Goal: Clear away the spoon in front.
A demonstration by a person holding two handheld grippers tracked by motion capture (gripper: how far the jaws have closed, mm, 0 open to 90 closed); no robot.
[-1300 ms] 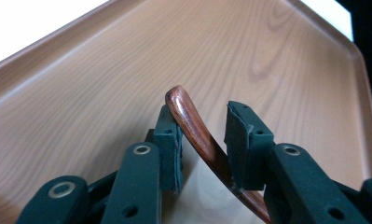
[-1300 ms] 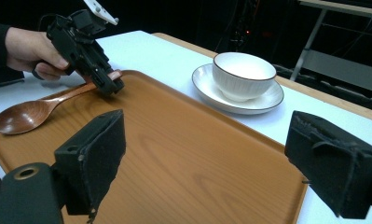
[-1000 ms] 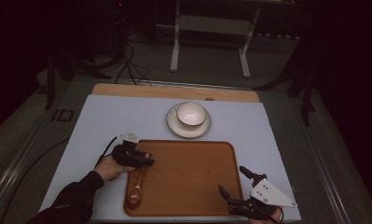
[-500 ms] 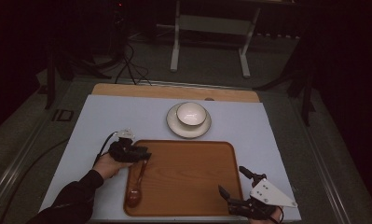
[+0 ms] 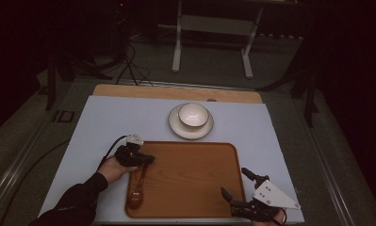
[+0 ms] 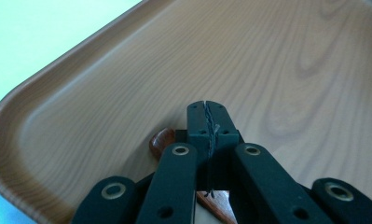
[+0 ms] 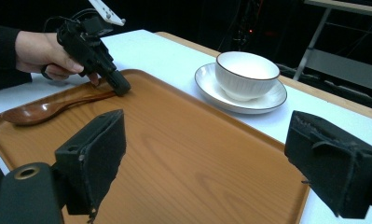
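Note:
A dark wooden spoon (image 5: 134, 197) (image 7: 34, 112) lies along the left side of the wooden tray (image 5: 190, 174) (image 7: 197, 163), bowl end nearest me. My left gripper (image 5: 150, 159) (image 7: 123, 87) (image 6: 206, 119) rests its tips on the far end of the handle. Its jaws have just been closing and now meet pad to pad. The spoon's handle end (image 6: 161, 142) pokes out beside and under the left jaw, not between the pads. My right gripper (image 5: 232, 181) (image 7: 204, 140) hovers open over the tray's near right corner with nothing between its jaws.
A white bowl (image 5: 193, 114) (image 7: 246, 72) sits on a white saucer (image 5: 176, 125) (image 7: 207, 77) just beyond the tray's far rim. The tray lies on a pale blue table top (image 5: 105, 122). A metal stand (image 5: 177, 52) is on the floor behind the table.
The left gripper's jaws have closed at the far end of the spoon's handle after a small shift of the hand. The right gripper has not moved.

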